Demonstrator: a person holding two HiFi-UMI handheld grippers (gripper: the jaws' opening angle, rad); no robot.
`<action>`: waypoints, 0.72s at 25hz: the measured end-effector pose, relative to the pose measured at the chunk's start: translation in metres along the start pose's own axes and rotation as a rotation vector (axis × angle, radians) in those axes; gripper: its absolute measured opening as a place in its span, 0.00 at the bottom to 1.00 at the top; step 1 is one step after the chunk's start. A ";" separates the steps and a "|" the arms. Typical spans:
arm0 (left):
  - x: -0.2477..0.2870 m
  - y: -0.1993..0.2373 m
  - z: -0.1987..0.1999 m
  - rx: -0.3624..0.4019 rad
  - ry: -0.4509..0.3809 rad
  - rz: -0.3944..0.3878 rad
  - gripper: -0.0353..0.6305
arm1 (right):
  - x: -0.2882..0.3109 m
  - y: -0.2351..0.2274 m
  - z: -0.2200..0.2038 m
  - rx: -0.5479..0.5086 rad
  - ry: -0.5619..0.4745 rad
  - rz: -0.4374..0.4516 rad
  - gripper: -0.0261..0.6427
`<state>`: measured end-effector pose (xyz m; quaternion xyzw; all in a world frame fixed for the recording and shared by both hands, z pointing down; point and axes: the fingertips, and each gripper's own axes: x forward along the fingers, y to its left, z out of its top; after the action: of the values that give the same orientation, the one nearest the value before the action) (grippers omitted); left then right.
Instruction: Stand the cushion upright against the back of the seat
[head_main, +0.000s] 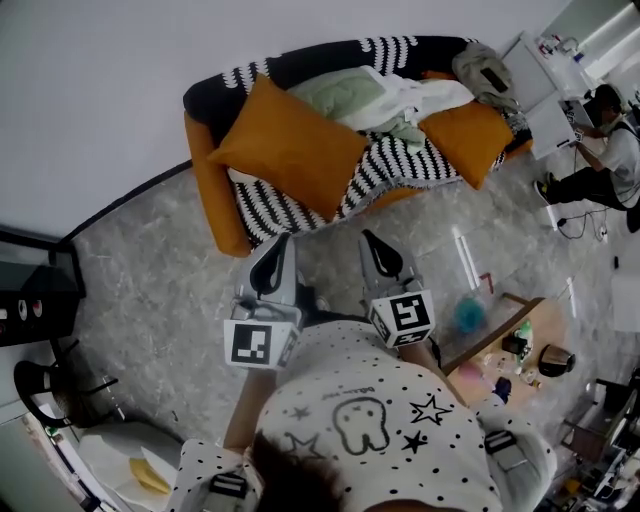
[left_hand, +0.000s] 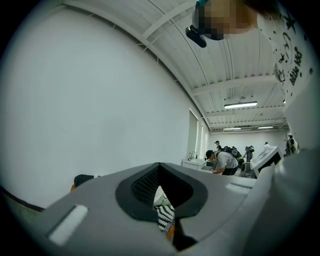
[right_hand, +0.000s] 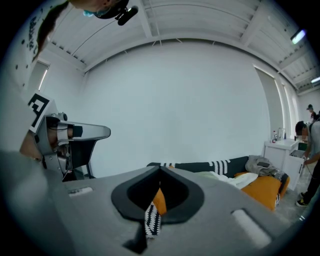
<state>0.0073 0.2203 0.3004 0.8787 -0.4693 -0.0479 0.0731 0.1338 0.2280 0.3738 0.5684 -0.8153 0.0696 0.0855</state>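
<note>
Resting on grey floor (head_main: 150, 270), sofa (head_main: 207, 170) lines white wall (head_main: 100, 80).

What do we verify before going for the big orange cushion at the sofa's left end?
1. left gripper empty: ok, fingers shut on nothing.
2. right gripper empty: ok, same.
3. fingers open for a grasp: not ok, both shut.
4. big orange cushion uncovered: ok, nothing lies on it.
5. cushion upright: not ok, it lies slanted across the seat.
6. backrest free behind it: cannot tell, the cushion hides that part.
</note>
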 end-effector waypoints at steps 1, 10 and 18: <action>0.003 0.004 0.002 0.002 0.001 -0.002 0.05 | 0.005 0.000 0.003 0.000 -0.001 -0.002 0.04; 0.024 0.041 0.014 0.006 -0.004 -0.015 0.05 | 0.040 0.001 0.017 0.001 -0.005 -0.034 0.04; 0.033 0.068 0.014 0.013 -0.010 -0.036 0.05 | 0.065 0.009 0.022 -0.007 -0.011 -0.055 0.04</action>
<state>-0.0323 0.1538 0.2976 0.8871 -0.4542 -0.0507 0.0641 0.1023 0.1668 0.3667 0.5906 -0.8001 0.0612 0.0849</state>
